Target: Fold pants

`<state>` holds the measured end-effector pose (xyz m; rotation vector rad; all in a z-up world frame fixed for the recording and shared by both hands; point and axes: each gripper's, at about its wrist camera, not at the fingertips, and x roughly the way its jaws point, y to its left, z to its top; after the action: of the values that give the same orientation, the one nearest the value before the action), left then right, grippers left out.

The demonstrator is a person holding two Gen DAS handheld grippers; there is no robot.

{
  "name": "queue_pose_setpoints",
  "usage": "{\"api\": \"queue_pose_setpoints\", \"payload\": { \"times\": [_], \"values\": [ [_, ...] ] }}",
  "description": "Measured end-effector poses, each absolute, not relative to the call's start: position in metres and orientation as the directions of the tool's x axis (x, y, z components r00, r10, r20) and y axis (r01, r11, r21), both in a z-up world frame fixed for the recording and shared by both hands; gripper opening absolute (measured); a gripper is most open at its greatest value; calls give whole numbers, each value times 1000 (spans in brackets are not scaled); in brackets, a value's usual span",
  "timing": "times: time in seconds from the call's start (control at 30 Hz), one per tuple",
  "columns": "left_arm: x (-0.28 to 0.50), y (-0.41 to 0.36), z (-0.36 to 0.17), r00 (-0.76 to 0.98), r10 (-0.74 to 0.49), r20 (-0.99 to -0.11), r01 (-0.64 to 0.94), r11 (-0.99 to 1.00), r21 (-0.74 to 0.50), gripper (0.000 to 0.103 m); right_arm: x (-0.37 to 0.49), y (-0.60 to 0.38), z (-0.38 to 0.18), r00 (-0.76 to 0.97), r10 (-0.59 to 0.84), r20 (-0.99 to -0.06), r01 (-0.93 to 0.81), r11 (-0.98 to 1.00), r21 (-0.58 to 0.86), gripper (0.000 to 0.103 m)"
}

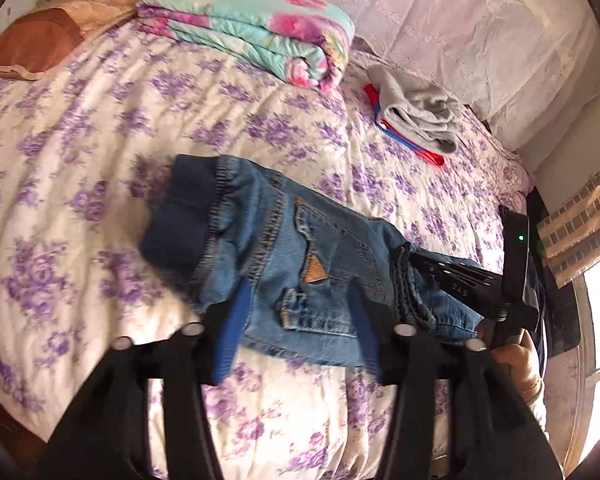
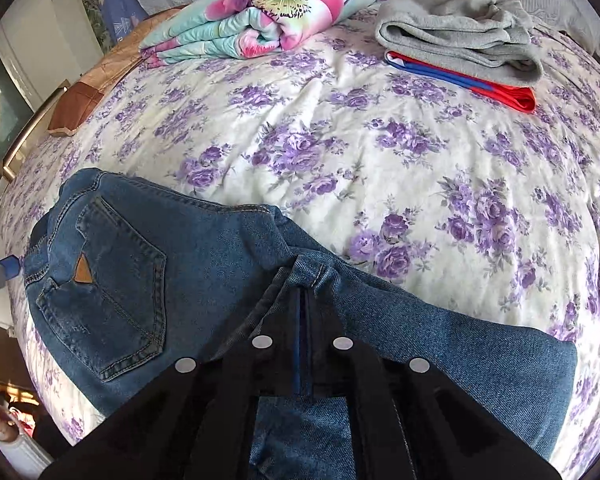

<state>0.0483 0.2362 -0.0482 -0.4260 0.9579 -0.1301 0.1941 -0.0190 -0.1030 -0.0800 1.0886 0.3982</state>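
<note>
One pair of blue jeans [image 2: 148,264] lies folded.

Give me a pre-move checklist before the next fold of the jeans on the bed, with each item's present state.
1. Right gripper shut on the jeans: ok, its fingers are closed on a denim fold.
2. Left gripper released: ok, its blue fingers stand apart above the denim, not pressing it.
3. Jeans already folded over: ok, the back pocket faces up and a layer lies beneath.
4. Bedspread beyond the jeans free for the fold: ok.
5. Grey garment and floral quilt apart from the jeans: ok.
6. Layers lined up underneath: cannot tell.
</note>
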Motion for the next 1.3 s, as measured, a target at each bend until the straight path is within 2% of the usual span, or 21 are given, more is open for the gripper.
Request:
{"api": "queue_pose_setpoints", "payload": {
  "times": [0.03, 0.1, 0.17, 0.23, 0.3, 0.47, 0.67, 0.7, 0.73, 0.77, 0.83, 0.87, 0.93, 1.03, 1.3],
  "values": [
    [40, 242, -44, 590, -265, -762, -100, 913, -395, 76, 192, -22, -99, 404, 291, -867, -349, 925, 148, 3],
    [26, 252, -42, 600, -247, -761, -131, 908, -398, 79, 181, -35, -84, 402, 365, -840, -331, 913, 238, 6],
    [16, 257, -44, 596, -275, -755, -133, 893, -430, 80, 161, -58, -58, 445, 460, -768, -316, 883, 346, 6],
    [10, 258, -53, 588, -307, -749, -136, 875, -465, 86, 131, -80, -33, 530, 477, -701, -327, 878, 351, 11],
    [10, 255, -67, 567, -329, -755, -154, 858, -490, 87, 97, -103, -19, 601, 459, -654, -325, 888, 324, 43],
    [25, 247, -116, 493, -406, -769, -230, 792, -566, 87, 30, -141, -21, 672, 416, -613, -300, 909, 288, 44],
    [77, 248, -122, 536, -316, -783, -277, 810, -517, 87, 8, -167, -47, 650, 411, -639, -243, 909, 338, 44],
    [88, 249, -123, 539, -321, -779, -272, 809, -522, 83, 8, -168, -51, 645, 406, -648, -233, 911, 339, 44],
    [96, 249, -126, 536, -332, -776, -273, 802, -532, 59, 8, -169, -56, 639, 399, -658, -223, 914, 338, 44],
    [99, 249, -127, 535, -339, -774, -271, 798, -538, 58, 11, -168, -60, 630, 392, -671, -211, 917, 337, 44],
    [91, 242, -114, 586, -289, -757, -243, 829, -504, 42, 14, -164, -67, 608, 382, -696, -201, 922, 331, 44],
    [83, 235, -105, 615, -246, -749, -220, 859, -462, 39, 16, -160, -68, 597, 385, -704, -205, 921, 330, 44],
    [67, 219, -91, 652, -163, -741, -196, 907, -372, 37, 24, -148, -69, 560, 424, -712, -240, 906, 350, 44],
    [55, 210, -81, 674, -117, -730, -177, 933, -313, 37, 46, -115, -64, 484, 494, -722, -318, 868, 380, 48],
    [58, 219, -86, 646, -144, -749, -175, 928, -329, 37, 123, -9, -75, 328, 433, -840, -443, 855, 268, 50]
  ]
}}
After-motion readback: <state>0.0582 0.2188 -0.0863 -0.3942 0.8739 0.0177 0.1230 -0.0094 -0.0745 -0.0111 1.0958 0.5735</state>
